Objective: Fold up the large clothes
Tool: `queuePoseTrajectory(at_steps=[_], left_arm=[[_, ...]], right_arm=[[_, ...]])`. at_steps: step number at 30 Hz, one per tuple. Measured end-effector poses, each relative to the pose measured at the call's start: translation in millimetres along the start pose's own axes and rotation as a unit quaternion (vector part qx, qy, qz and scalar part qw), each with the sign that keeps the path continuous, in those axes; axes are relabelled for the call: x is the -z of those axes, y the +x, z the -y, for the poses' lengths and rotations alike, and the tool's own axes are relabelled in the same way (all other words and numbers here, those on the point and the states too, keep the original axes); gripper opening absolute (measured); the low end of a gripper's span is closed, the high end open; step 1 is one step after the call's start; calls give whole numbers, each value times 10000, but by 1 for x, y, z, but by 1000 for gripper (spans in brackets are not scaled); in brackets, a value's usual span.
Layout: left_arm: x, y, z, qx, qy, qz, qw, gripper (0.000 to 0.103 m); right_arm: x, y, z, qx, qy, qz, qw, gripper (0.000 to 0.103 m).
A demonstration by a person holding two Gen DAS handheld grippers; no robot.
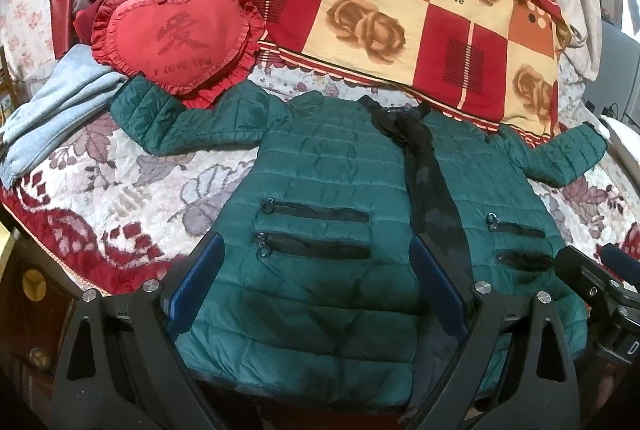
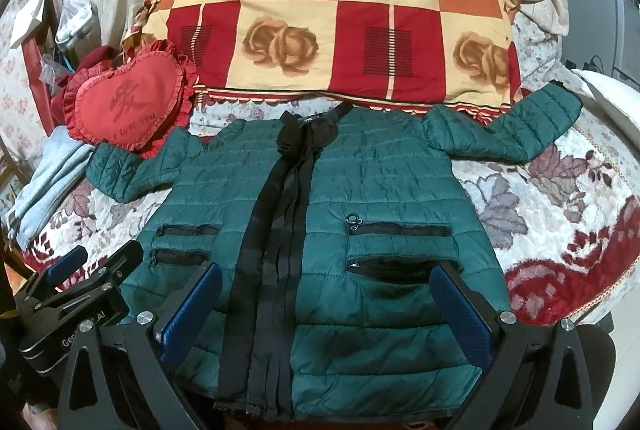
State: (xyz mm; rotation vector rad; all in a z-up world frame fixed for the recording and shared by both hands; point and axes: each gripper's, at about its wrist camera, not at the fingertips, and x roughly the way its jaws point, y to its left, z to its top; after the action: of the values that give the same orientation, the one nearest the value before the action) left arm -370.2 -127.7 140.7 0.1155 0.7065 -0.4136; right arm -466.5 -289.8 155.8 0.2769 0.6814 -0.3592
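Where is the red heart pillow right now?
The red heart pillow sits at the upper left in both views, lying over the green jacket's sleeve end, beside the big checkered pillow.

Jacket (image 2: 360, 190) flat on bed (image 2: 560, 198); pillow (image 2: 340, 42) behind, heart cushion (image 2: 128, 110) left.

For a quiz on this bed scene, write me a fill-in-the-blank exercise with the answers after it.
1. The jacket spread flat on the bed is dark ____.
2. The red cushion lying on one jacket sleeve is shaped like a ____.
3. Both the left gripper and the right gripper are ____, gripping nothing.
4. The word printed on the checked pillow is ____.

Answers: green; heart; open; love
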Motion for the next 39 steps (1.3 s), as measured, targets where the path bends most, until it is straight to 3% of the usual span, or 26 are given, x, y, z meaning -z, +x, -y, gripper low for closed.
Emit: queuePoseTrajectory(at_steps=[17,39], left_arm=[[0,1,1,4,10,-22,10000,94],[4,3,1,20,22,-65,10000,94]], right_arm=[[3,1,-4,-57,-47,53,10000,103],[5,9,-6,-44,-51,-258,9996,103]])
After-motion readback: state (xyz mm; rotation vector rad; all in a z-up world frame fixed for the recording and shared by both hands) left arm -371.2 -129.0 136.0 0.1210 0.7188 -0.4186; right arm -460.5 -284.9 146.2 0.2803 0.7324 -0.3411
